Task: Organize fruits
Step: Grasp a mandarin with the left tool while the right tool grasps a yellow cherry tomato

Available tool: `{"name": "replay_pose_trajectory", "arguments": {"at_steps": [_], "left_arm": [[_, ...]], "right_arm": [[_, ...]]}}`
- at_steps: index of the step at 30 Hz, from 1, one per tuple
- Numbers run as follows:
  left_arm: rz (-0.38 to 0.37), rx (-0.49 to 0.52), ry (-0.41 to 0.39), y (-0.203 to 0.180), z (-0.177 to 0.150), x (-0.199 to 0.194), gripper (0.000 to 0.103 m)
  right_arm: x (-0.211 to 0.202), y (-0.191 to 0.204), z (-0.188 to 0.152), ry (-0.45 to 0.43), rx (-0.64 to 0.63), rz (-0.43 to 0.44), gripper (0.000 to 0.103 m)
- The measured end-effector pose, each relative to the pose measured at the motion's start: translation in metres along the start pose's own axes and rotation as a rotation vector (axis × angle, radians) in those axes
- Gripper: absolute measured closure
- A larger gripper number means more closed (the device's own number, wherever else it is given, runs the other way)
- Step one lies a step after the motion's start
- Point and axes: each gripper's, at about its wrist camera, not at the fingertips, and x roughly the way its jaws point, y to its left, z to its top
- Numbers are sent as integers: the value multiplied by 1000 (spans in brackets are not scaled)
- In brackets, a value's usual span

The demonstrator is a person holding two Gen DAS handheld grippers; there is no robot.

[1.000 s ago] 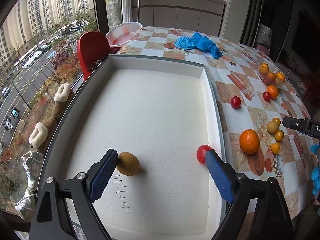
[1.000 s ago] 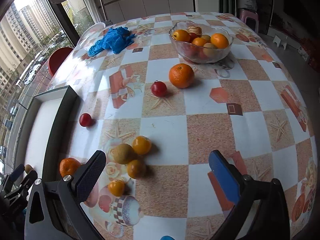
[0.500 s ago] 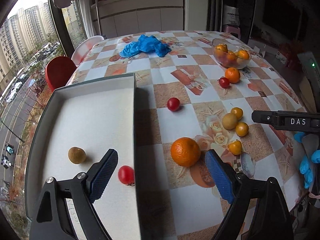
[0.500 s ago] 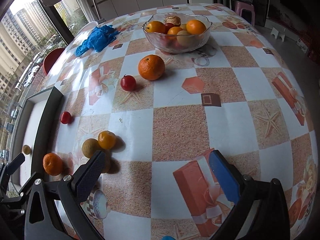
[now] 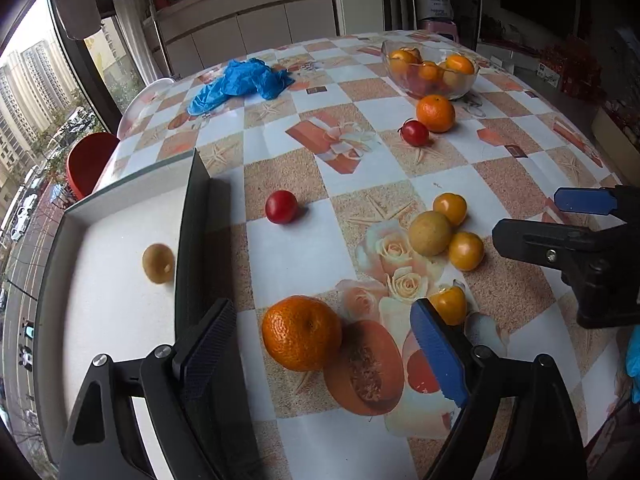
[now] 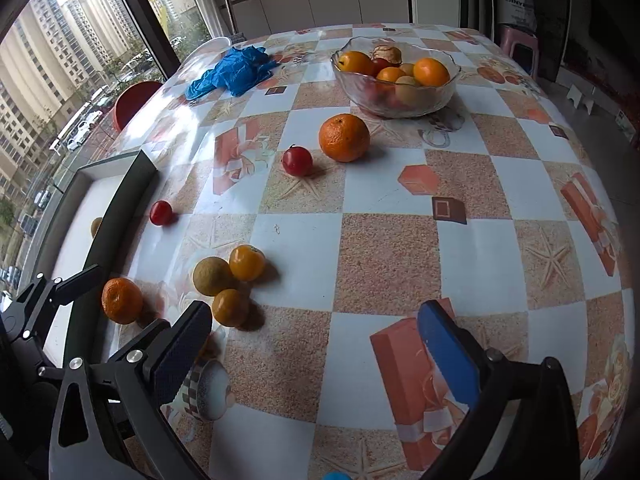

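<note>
L gripper [image 5: 320, 340] sits nearest in the left wrist view, jaws wide apart w/ nothing clamped; a big orange [image 5: 301, 333] lies on the tablecloth [image 5: 304, 240] between them, touching neither pad. A small orange fruit [image 5: 450, 304] sits just past the R finger tip at 1 o'clock. At 9 o'clock is the white tray [image 5: 100, 320] w/ dark rim, one brown kiwi [image 5: 158, 263] inside near its right wall.

R gripper [image 6: 316, 344] is also spread open, empty, over bare cloth. At its 10 o'clock is a cluster: yellow-green round fruit [image 6: 211, 276] touching two small oranges [image 6: 247, 262]. Further, toward 11, a small red tomato [image 6: 161, 213] lies just beside the tray rim.

Past mid-table at 12 o'clock, a second tomato [image 6: 297, 161] sits next to another large orange [image 6: 344, 137], apart by a small gap. Beyond them is a glass bowl [image 6: 396, 96] of mixed fruit. Far at 11, crumpled blue gloves [image 6: 232, 70]; a red chair [image 6: 130, 102] shows past the table edge.
</note>
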Motion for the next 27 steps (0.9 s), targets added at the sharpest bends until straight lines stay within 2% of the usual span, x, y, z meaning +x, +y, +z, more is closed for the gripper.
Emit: {"name": "replay_pose_trajectory", "arguments": {"at_steps": [6,9,11,12,14,15,16,17,18,20,25,27], "left_arm": [[-29,-43,18,4,-1,10,13],[-39,-58,25,7,-2,11,13],[-51,-76,23,11,-4,10,19],[-65,-91,20,14,-5,9,27],[-62,-96,22,16,-5,8,32],[-63,-94,18,16,-6,7,38],[-70,-89,12,15,-6,6,49],[-73,-88,8,14,-7,4,53],[-82,-94,9,13,-7,4,64],[-92,-109,12,14,-7,3,66],[-112,-152,17,22,-12,-1,67],[-117,-158,15,24,-14,-5,67]], "right_arm": [[10,16,-2,14,-53,23,1],[18,25,1,30,-69,37,5],[22,33,3,27,-93,24,13],[23,38,3,26,-108,22,16],[24,45,3,24,-136,2,30],[24,47,3,24,-143,-1,39],[24,49,3,24,-148,-8,43],[24,49,2,26,-155,-12,54],[24,52,1,26,-175,-37,59],[22,53,-3,18,-209,-60,79],[9,31,-10,-2,-122,60,79],[4,25,-13,-11,-109,73,79]]}}
